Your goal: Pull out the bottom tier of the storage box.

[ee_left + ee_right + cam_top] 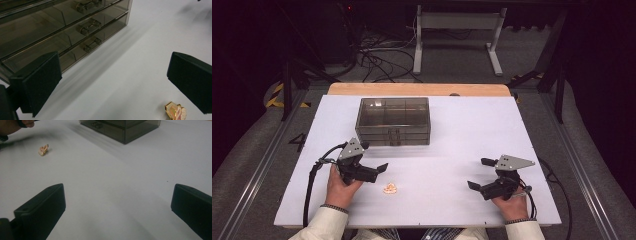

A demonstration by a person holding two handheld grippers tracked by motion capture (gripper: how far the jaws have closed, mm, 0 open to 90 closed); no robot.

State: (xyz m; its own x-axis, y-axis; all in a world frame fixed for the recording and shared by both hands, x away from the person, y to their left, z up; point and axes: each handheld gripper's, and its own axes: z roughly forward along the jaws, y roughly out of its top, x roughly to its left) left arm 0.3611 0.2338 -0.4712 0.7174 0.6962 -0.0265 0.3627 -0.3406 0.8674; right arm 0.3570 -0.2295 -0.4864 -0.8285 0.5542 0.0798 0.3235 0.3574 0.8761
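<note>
High view: left claw (373, 161) held low over the white bench (452, 135), jaws apart, clamped on nothing. Small gold enamel pin (390, 189) lay flat on the bench just beside and nearer than that claw, not touching. Smoky clear drawer box (393, 121) stood farther back, drawers shut. Right claw (478, 174) well apart to the right, jaws apart and empty.

Left gripper view: wide gap between the jaws; pin (175, 111) near the right jaw, on the bench; drawer box (62, 27) with three handles, upper left.

Right gripper view: jaws spread wide over bare bench; pin (43, 150) far off at upper left, drawer box (122, 128) at top.
</note>
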